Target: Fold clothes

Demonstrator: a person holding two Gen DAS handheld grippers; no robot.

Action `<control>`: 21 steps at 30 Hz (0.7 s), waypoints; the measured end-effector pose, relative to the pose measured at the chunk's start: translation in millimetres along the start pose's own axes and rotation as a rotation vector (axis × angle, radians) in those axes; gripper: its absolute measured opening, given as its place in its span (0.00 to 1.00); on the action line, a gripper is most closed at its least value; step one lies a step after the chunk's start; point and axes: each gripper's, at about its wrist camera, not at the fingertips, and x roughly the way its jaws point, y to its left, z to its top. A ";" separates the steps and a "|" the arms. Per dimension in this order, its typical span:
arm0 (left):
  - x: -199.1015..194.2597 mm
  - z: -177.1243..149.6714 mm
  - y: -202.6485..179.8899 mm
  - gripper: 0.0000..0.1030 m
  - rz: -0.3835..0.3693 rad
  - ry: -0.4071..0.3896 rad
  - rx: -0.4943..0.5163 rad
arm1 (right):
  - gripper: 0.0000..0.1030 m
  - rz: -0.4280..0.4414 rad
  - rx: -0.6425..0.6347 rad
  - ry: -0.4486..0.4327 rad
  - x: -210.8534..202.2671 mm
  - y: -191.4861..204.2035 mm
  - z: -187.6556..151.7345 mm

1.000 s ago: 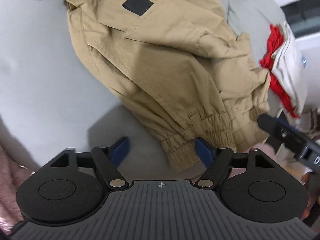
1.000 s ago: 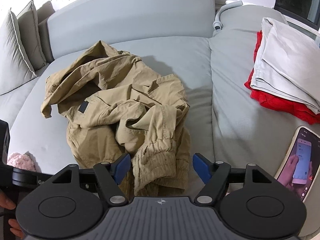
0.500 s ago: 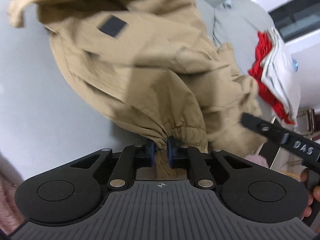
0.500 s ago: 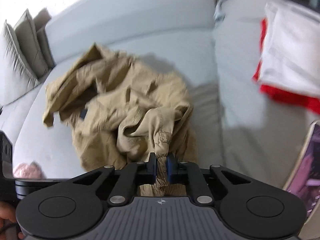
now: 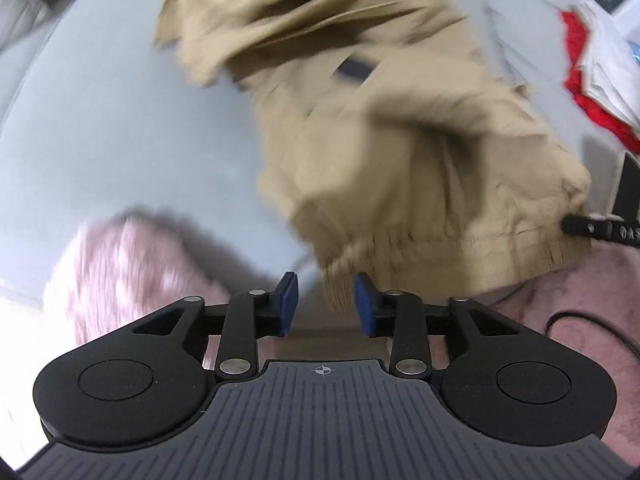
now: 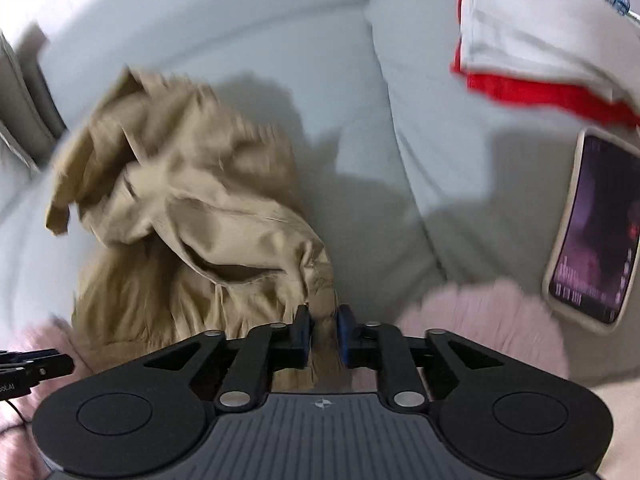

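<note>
A tan jacket point(image 5: 400, 140) lies crumpled on the grey sofa point(image 5: 100, 120), blurred by motion. Its gathered elastic hem point(image 5: 420, 248) hangs just beyond my left gripper point(image 5: 326, 306). That gripper's jaws are opening, and a corner of the hem sits between the blue pads point(image 5: 289, 300) without being pinched. In the right wrist view the jacket point(image 6: 192, 208) runs down to my right gripper point(image 6: 325, 332). Its jaws are also opening, with a fold of tan cloth in the narrow gap. The right gripper's black tip point(image 5: 596, 230) shows beside the hem at the right.
A folded white and red pile of clothes point(image 6: 540, 40) rests on the sofa's right section. A phone point(image 6: 592, 232) with a lit screen lies near it. Pink fluffy fabric point(image 6: 480, 320) fills the near edge on both sides. Grey cushions point(image 6: 16, 112) stand far left.
Both grippers closed on the jacket's gathered edge half a second ago and have since parted their jaws. The left gripper has risen and swung, and the jacket has been dragged nearer.
</note>
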 end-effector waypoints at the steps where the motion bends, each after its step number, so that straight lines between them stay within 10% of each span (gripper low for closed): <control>1: -4.2 -1.0 6.1 0.61 -0.025 -0.026 -0.028 | 0.45 0.005 -0.017 -0.011 -3.3 -0.5 -1.8; 5: -3.2 6.7 22.5 0.61 -0.069 -0.084 -0.114 | 0.67 0.056 -0.045 -0.073 -18.9 -9.7 5.3; 15: 59.4 13.1 8.7 0.56 -0.127 0.008 -0.107 | 0.69 0.097 -0.119 -0.105 -17.7 -12.8 14.0; 21: 71.5 0.7 14.8 0.73 -0.183 0.006 -0.150 | 0.67 0.110 -0.131 -0.132 -7.7 -23.5 14.8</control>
